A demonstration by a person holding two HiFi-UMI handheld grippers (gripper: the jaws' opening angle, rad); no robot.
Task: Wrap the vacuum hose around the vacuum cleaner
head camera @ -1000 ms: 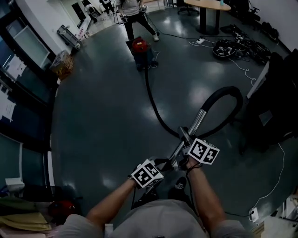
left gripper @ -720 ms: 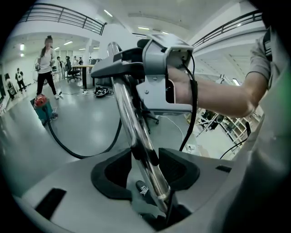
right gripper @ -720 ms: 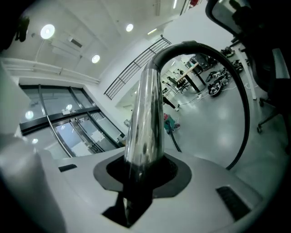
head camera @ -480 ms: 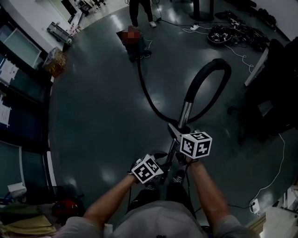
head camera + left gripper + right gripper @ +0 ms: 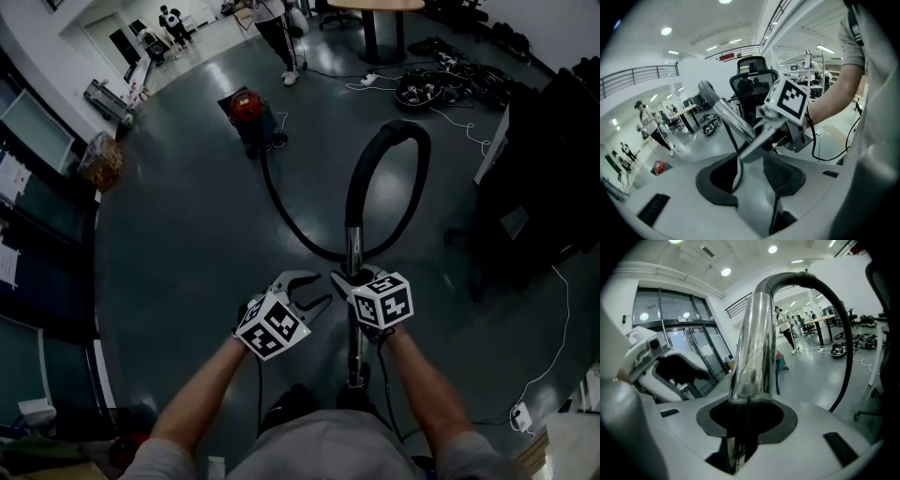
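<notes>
The red vacuum cleaner stands on the floor far ahead. Its black hose runs toward me, then loops up over a bent handle into the metal wand. My right gripper is shut on this wand, which stands between its jaws in the right gripper view as a shiny tube, with the hose arching to the right. My left gripper hovers just left of the wand, open and empty. Its pads frame only floor, and the wand lies beyond them.
A person stands beyond the vacuum. At the back are a round table and a tangle of cables. Dark furniture fills the right side, with a white cable on the floor. A bag sits by the glass wall on the left.
The wand has swung from leaning right to pointing straight away from me. My left gripper has risen and moved away from the wand's lower part. The right gripper has rolled with the wand.
</notes>
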